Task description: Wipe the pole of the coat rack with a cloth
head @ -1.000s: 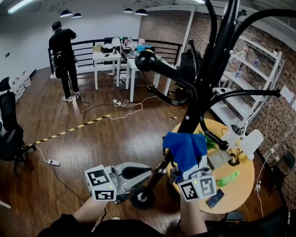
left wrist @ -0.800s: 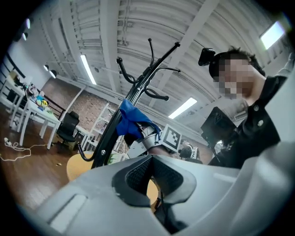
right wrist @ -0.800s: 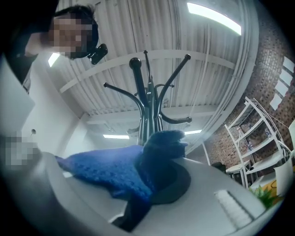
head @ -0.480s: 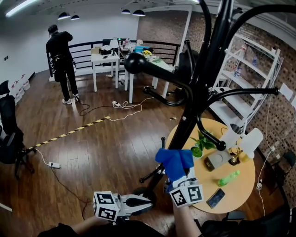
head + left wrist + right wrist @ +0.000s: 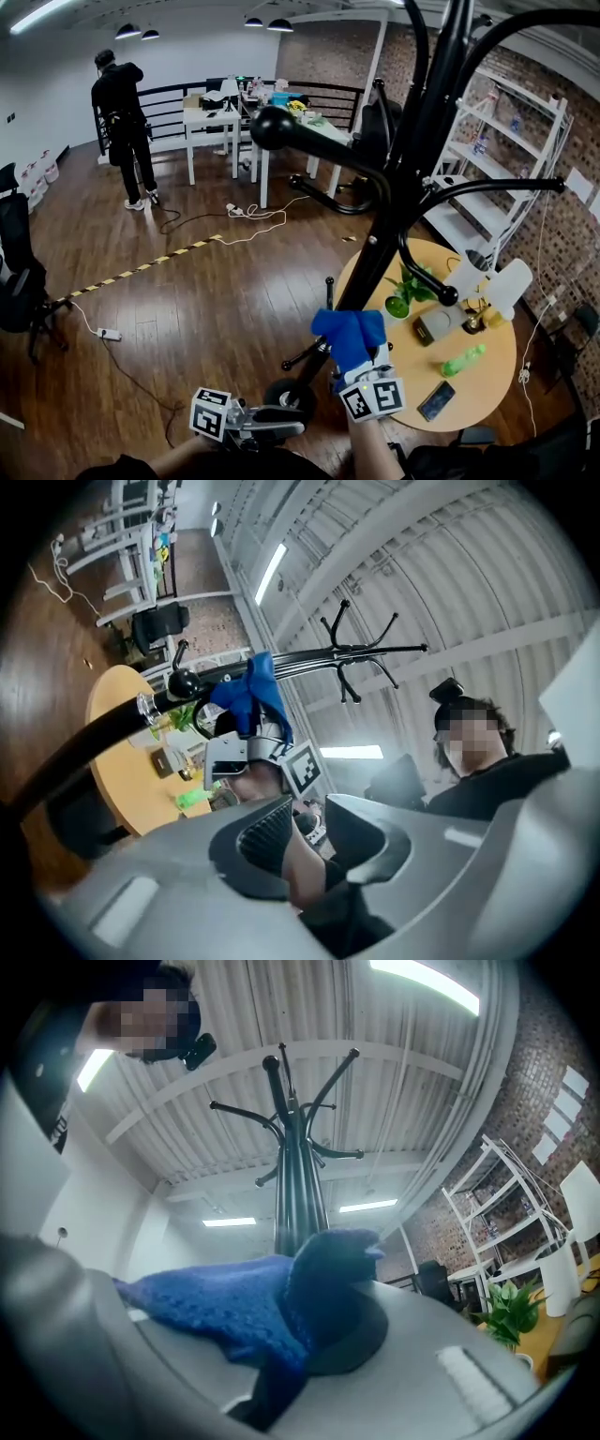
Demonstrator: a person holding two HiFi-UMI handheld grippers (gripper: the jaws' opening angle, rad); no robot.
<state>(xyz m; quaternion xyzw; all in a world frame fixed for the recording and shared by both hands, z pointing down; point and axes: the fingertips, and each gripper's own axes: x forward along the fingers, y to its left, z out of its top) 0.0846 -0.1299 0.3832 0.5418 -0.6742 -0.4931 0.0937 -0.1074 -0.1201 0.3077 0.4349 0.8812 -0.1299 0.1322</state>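
The person wears a black top [image 5: 497,778] and a small black camera [image 5: 199,1049] mounted on the head. The left tongs [image 5: 314,844] have a smooth, pale-grey moulded shell with rounded edges, and a ribbed black pad [image 5: 265,834] is set into one jaw. The right tongs [image 5: 323,1335] share the same grey shell. The left cube [image 5: 211,413] is white and printed with black square markers, and the right cube [image 5: 372,397] bears markers of the same kind.
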